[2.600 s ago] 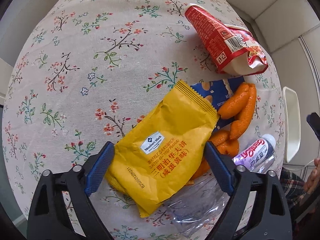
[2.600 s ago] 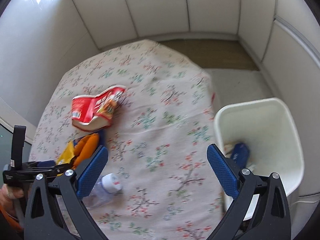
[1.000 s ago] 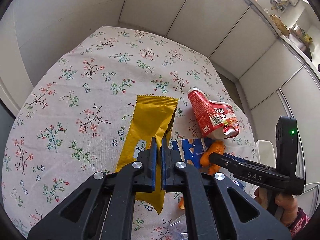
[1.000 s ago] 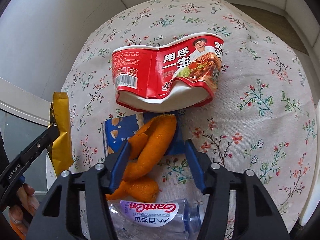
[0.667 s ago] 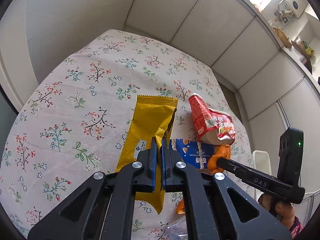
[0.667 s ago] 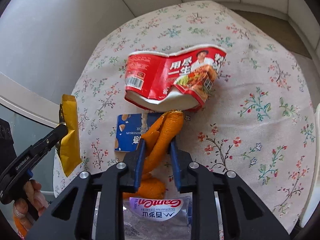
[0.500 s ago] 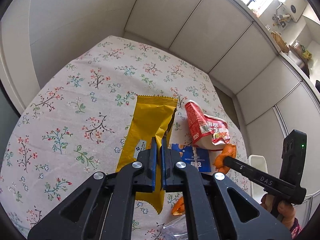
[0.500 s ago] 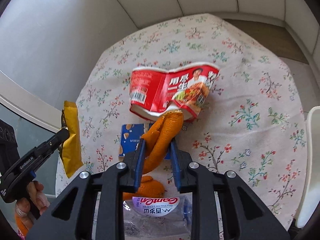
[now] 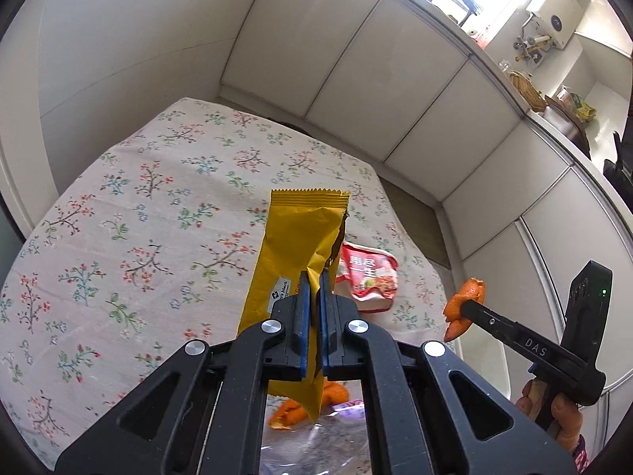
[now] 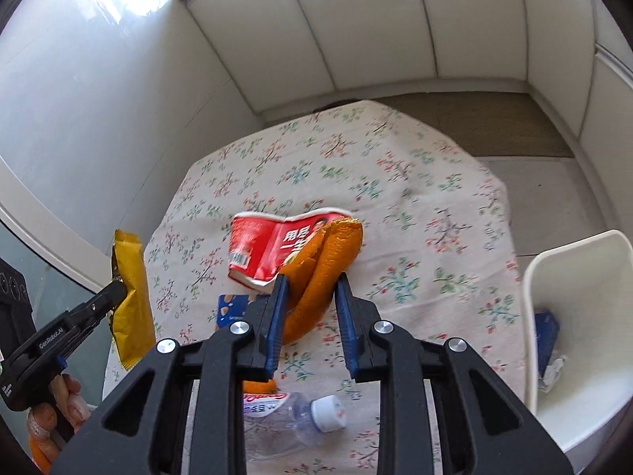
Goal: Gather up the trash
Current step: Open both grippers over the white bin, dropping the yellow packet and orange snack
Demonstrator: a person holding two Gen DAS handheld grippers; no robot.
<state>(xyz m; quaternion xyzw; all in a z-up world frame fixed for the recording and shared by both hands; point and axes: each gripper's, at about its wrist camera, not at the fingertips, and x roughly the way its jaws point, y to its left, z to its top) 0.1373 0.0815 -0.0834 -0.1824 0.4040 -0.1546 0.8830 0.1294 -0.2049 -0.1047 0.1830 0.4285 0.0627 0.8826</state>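
Floral tablecloth (image 9: pixel 130 237); white cabinet panels (image 9: pixel 356 79); cluttered countertop (image 9: pixel 554 99) at upper right.

- One yellow foil snack wrapper (image 9: pixel 294 261)
- One crushed red paper noodle cup (image 10: pixel 273 251)
- Two pieces of orange peel — a long curled piece (image 10: pixel 324 273), a smaller piece (image 10: pixel 259 387)
- One blue snack packet (image 10: pixel 230 308) on the cloth
- One clear plastic bottle (image 10: pixel 292 415) — white cap
- One white plastic bin (image 10: pixel 585 316)
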